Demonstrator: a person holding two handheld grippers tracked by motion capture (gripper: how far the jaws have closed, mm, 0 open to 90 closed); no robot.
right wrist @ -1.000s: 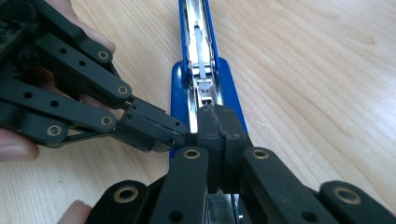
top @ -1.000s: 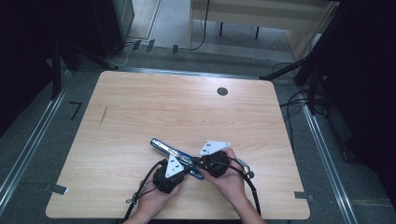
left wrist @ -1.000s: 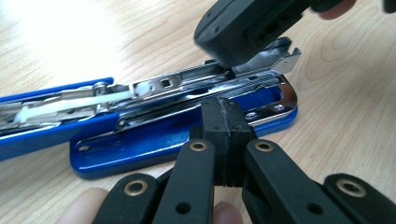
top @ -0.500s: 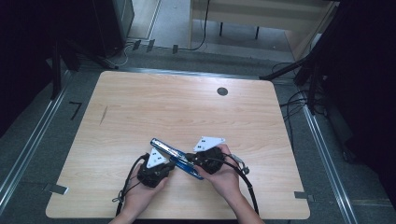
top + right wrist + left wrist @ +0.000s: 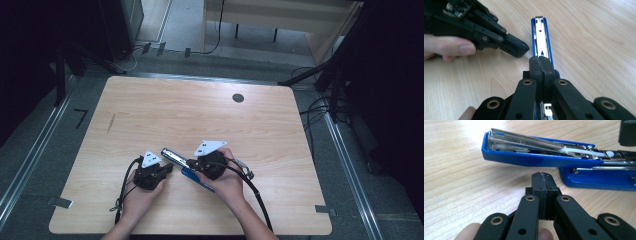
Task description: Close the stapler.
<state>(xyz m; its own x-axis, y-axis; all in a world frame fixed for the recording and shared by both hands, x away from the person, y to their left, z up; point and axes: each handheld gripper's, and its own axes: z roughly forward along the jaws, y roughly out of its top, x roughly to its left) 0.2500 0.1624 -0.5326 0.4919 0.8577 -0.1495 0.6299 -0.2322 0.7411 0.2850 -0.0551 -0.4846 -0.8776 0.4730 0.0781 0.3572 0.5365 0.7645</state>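
The left tool (image 5: 543,177) has its jaws pressed together with nothing between them, its tips just short of the blue stapler (image 5: 541,160); the right tool (image 5: 541,61) is likewise closed, and sits over the stapler's rear; the stapler lies hinged open on the desk (image 5: 150,110), between both tools.

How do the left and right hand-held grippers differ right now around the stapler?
The left hand-held gripper sits beside the opened blue stapler, its tips short of it; the right hand-held gripper sits over the stapler, along its length. The left points across the stapler, the right along it. Both have their jaws shut, holding nothing.
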